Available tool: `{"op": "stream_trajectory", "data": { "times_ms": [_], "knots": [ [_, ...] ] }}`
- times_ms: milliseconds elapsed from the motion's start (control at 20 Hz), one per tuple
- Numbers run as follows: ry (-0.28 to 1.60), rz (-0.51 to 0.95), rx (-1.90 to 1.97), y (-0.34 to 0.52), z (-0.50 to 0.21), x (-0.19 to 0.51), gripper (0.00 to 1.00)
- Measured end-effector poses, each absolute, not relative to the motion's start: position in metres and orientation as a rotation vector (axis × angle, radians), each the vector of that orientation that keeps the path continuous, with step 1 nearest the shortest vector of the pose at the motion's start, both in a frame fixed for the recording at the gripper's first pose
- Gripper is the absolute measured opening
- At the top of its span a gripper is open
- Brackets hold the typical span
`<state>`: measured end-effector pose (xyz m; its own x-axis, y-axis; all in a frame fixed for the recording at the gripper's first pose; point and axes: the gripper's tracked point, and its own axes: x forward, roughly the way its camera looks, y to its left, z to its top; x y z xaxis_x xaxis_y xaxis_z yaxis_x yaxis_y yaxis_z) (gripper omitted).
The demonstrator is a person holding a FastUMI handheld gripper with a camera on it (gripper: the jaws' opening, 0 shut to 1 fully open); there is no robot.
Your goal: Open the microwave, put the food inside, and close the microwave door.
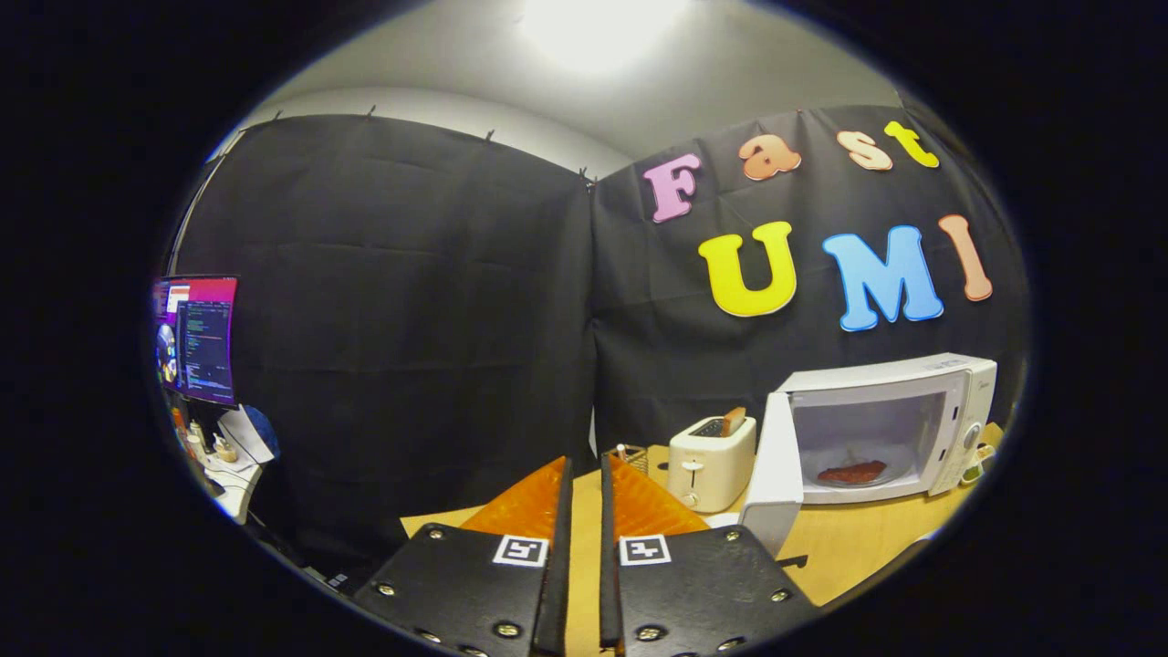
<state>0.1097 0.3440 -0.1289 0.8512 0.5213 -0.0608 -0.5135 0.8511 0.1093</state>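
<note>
A white microwave [949, 411] stands on the wooden table [849, 547], off to the right beyond my fingers. Its door [774, 470] is swung wide open toward me. Inside, a reddish-brown piece of food [851, 473] lies on the glass turntable. My gripper [584, 474] is well to the left of the microwave, raised over the table's near edge. The two fingers stand almost together with only a thin gap, and nothing is held between them.
A cream toaster [710, 461] with a slice of toast [733, 421] poking up sits just left of the microwave door. A small wire holder [631, 453] stands beyond my fingertips. Far left, a lit monitor [196, 339] stands over a cluttered white desk [233, 456].
</note>
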Motion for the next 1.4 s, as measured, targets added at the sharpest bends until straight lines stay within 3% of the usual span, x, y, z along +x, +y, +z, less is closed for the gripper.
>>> {"op": "stream_trajectory", "data": {
  "times_ms": [50,200,250,300,1400],
  "knots": [
    [0.153,0.550,0.095,0.347,-0.148,0.115,0.09],
    [0.256,0.515,0.102,0.343,-0.194,0.134,0.10],
    [0.276,0.517,0.108,0.342,-0.202,0.135,0.02],
    [0.258,0.491,0.084,0.334,-0.201,0.136,0.01],
    [0.174,0.025,-0.029,0.100,-0.201,0.209,0.01]
  ]
}}
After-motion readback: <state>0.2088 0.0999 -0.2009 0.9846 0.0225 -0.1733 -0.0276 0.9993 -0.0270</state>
